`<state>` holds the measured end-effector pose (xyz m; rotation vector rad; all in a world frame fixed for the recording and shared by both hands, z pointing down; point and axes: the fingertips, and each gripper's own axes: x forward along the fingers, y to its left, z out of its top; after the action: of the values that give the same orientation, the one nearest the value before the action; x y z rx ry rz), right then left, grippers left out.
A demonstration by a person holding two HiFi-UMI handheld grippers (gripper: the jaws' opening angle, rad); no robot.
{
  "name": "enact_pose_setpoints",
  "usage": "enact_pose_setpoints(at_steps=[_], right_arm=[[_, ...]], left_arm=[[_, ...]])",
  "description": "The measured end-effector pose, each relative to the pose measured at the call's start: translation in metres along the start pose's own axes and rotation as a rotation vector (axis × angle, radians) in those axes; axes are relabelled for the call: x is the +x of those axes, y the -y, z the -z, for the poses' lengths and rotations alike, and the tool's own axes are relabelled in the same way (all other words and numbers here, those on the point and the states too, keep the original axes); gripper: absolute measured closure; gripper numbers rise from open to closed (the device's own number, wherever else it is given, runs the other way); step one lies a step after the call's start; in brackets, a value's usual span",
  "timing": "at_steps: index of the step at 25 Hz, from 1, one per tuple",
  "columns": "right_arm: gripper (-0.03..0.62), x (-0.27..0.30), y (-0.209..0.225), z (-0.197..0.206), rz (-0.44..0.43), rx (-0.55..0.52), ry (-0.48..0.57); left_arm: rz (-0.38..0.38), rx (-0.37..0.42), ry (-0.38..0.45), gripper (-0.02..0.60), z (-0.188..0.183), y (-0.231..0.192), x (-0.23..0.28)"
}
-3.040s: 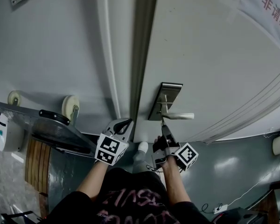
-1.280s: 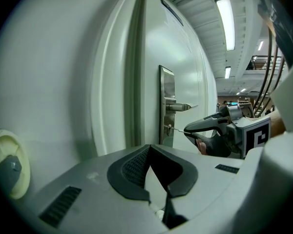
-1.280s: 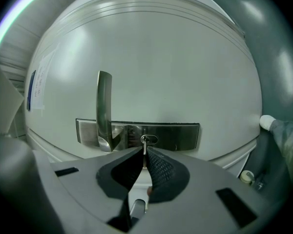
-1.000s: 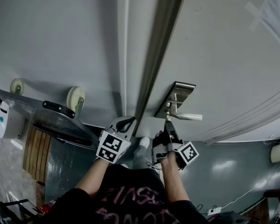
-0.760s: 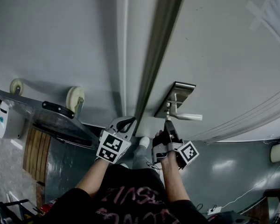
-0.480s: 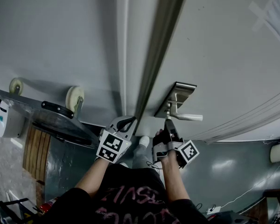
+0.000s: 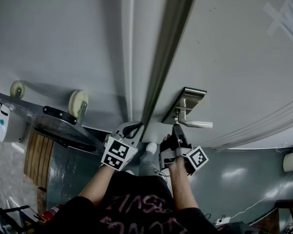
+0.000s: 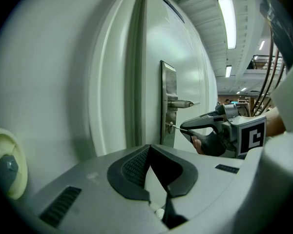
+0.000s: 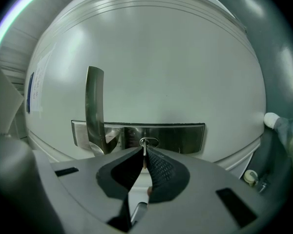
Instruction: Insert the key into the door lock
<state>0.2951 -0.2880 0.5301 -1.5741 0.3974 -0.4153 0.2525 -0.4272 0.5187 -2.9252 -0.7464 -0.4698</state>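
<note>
On the pale door, a steel lock plate [image 7: 186, 103] carries a lever handle [image 7: 195, 124] and a keyhole [image 9: 147, 142]. My right gripper [image 7: 175, 128] is shut on a small metal key [image 9: 144, 151]. The key's tip sits at the keyhole in the right gripper view [image 9: 144, 153]. From the left gripper view, the key [image 8: 176, 127] bridges the right gripper [image 8: 210, 126] and the lock plate [image 8: 168, 101], below the handle [image 8: 183, 103]. My left gripper [image 7: 130, 128] hangs left of the lock near the door frame, its jaws [image 8: 149, 146] shut with nothing between them.
The door frame [image 7: 163, 57] runs up just left of the lock. A metal cart [image 7: 53, 126] with pale wheels [image 7: 76, 105] stands against the wall at the left. A paper notice [image 7: 285, 6] is taped high on the door. Cables [image 7: 249, 206] lie on the floor.
Over the last second the right gripper has stayed at the lock with the key; only the head view has drifted slightly. The left gripper has not moved.
</note>
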Motion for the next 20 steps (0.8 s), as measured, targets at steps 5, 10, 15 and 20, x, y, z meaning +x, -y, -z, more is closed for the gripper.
enact_pose_setpoints(at_steps=[5,10,15,20], right_arm=[[0.514,0.0047,0.0004,-0.0013,-0.001,-0.010,-0.006],[0.514,0.0047,-0.0003,-0.0018,-0.008,-0.017,-0.011],[0.514,0.0049,0.0003,-0.0015,0.000,-0.030,-0.019],[0.514,0.0044,0.0002,-0.0011,0.007,-0.034,-0.031]], left_arm=[[-0.004,-0.003,-0.002,0.569,0.0003,-0.0017,0.0022],[-0.005,-0.008,-0.005,0.569,0.0012,-0.0026,0.0042],[0.000,-0.006,0.001,0.569,-0.0022,-0.0016,0.0063],[0.007,-0.002,0.017,0.569,-0.0024,0.0027,0.0081]])
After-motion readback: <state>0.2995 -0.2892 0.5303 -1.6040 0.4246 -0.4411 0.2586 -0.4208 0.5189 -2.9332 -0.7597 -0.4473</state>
